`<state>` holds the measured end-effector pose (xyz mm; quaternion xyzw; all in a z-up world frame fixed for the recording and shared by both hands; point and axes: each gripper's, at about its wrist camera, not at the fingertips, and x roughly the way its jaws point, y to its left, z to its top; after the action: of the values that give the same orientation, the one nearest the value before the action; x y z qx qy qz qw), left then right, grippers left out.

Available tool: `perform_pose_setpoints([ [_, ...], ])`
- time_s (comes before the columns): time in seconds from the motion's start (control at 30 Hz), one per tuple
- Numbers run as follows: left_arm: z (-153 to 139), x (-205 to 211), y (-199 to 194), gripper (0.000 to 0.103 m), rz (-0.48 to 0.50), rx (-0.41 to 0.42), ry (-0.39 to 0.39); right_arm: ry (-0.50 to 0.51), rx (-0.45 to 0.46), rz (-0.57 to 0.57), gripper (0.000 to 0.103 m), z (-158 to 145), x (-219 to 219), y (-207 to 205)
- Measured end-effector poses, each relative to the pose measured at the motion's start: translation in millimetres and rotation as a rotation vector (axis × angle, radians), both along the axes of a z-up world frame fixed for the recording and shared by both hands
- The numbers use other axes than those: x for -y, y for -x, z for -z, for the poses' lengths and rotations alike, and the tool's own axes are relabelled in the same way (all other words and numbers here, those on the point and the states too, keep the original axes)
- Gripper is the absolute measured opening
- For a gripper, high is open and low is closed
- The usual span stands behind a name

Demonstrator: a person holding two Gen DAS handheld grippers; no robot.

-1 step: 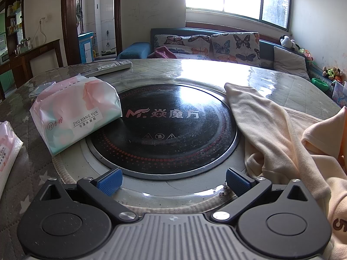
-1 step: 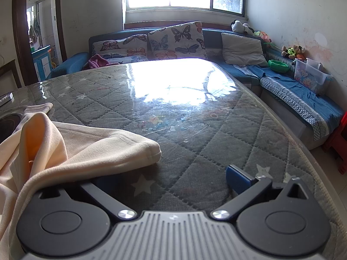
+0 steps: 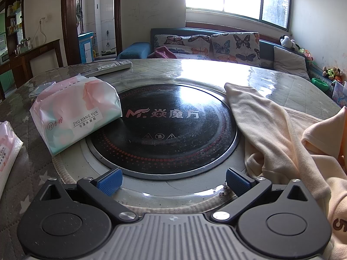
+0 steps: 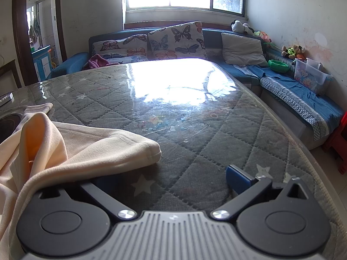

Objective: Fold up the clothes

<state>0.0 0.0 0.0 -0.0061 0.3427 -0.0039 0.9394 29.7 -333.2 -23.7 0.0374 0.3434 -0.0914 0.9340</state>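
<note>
A cream-peach garment lies crumpled on the right side of the quilted table, one sleeve draped over the rim of the round black hotplate. My left gripper hangs open over the hotplate's near rim, with nothing between its blue pads; the garment lies just to its right. In the right wrist view the same garment fills the left side, its cuff resting on the table cover. My right gripper is open. A fold of the cloth hides its left pad, and its right fingertip is bare.
A pastel tissue pack sits on the hotplate's left edge, and another pack lies at the far left. A remote rests near the table's far edge. The table's right edge drops toward a blue sofa.
</note>
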Motion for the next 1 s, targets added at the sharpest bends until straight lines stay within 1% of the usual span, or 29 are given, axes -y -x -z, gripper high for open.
perform_pose_setpoints([
  [0.07,0.0,0.3,0.1,0.103,0.0,0.0,-0.004,-0.02,0.005,0.0,0.103,-0.2,2.9,1.6],
  [0.27,-0.5,0.7,1.0,0.103,0.001,-0.009,-0.005,-0.007,0.0,-0.003,0.103,-2.1,7.5,4.6],
  [0.37,-2.7,0.2,-0.8,0.103,0.0,-0.019,-0.002,-0.034,0.009,-0.006,0.103,-5.9,13.0,13.2],
  [0.47,-3.6,2.7,1.5,0.103,-0.005,-0.028,-0.005,-0.056,0.047,0.029,0.103,-14.5,18.2,32.4],
  [0.53,-6.0,6.2,5.2,0.103,-0.013,-0.037,-0.009,-0.061,0.067,0.025,0.103,-20.5,20.2,46.8],
  [0.7,-16.5,17.3,28.6,0.103,0.004,-0.009,-0.013,-0.044,0.111,0.007,0.103,-37.3,13.6,86.8],
  [0.83,-21.1,22.2,44.9,0.103,0.0,-0.02,-0.007,-0.023,0.161,-0.041,0.103,-44.8,0.5,111.9],
  [1.0,-21.9,30.0,60.2,0.103,0.001,-0.045,-0.007,-0.019,0.157,-0.1,0.103,-50.9,-18.7,130.7],
])
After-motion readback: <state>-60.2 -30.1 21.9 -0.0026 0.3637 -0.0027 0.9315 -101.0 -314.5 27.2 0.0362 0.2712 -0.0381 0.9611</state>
